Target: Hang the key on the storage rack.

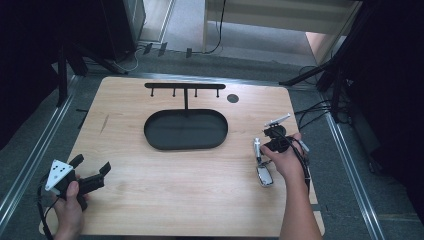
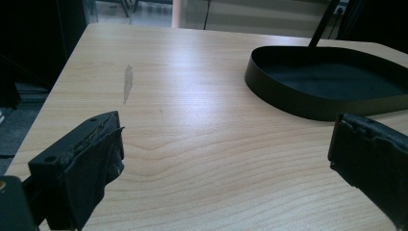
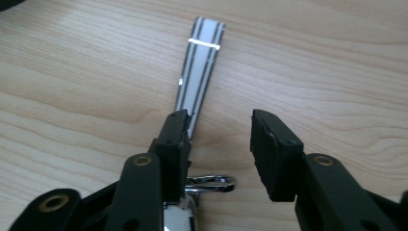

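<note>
Overhead view: right gripper (image 1: 274, 141) hangs low over a slim metal object (image 1: 258, 149) lying near the right edge of the wooden table (image 1: 150, 200), placed, by appearance, for a pick-up; a rounded chrome piece (image 1: 265, 176) lies just behind that gripper, beside the hand. Left gripper (image 1: 92, 170) rests near the table's front left corner, jaws spread and holding nothing, seemingly parked while the other works. Ahead of both, well apart, stands a matte black oval tray (image 1: 152, 135) with a thin post carrying a hook rail (image 1: 184, 86), presumably for hanging small items. Left gripper view: the two black jaws, padded with worn, ragged rubber, stand wide open over bare, pale wood grain; the tray (image 2: 288, 98) lies ahead to the right, its low wall smooth and dark. Right gripper view: the jaws stand partly open, gripping nothing. A flat, grooved silver strip (image 3: 201, 62), bright and reflective, runs forward from beneath the left jaw, so it is off-centre, not between the pads; a chrome loop (image 3: 214, 183) shows between the jaw arms.
</note>
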The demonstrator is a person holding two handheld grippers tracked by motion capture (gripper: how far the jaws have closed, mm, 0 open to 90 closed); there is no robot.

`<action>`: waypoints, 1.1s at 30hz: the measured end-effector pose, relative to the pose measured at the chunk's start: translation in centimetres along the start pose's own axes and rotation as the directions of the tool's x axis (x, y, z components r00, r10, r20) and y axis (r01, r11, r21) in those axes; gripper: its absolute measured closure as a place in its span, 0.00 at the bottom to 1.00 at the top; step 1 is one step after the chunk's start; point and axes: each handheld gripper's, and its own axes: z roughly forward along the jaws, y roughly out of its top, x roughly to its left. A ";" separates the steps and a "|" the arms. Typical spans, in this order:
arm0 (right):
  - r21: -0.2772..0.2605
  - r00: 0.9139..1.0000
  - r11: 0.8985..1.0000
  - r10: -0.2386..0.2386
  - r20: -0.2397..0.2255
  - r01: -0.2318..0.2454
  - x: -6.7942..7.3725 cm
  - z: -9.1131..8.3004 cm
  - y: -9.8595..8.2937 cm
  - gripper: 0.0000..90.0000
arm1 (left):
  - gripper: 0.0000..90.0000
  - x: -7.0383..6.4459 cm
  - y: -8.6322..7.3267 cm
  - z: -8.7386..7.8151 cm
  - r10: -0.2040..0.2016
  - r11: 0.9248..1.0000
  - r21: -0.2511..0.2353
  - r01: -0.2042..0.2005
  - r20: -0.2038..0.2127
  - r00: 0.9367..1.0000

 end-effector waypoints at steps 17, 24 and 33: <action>0.091 0.999 0.996 0.027 -0.029 -0.025 1.5 2.3 0.6 0.67 | 0.00 0.0 0.0 0.0 0.001 1.000 0.000 -0.001 0.001 1.000; 0.098 0.999 0.994 0.040 -0.030 -0.037 1.6 2.6 0.5 0.79 | 0.00 0.0 0.0 0.0 0.003 1.000 0.003 -0.003 -0.001 1.000; 0.035 1.000 0.999 -0.003 -0.004 0.003 2.1 2.4 -0.5 0.84 | 0.00 0.0 0.0 0.0 0.003 1.000 0.003 -0.003 0.000 1.000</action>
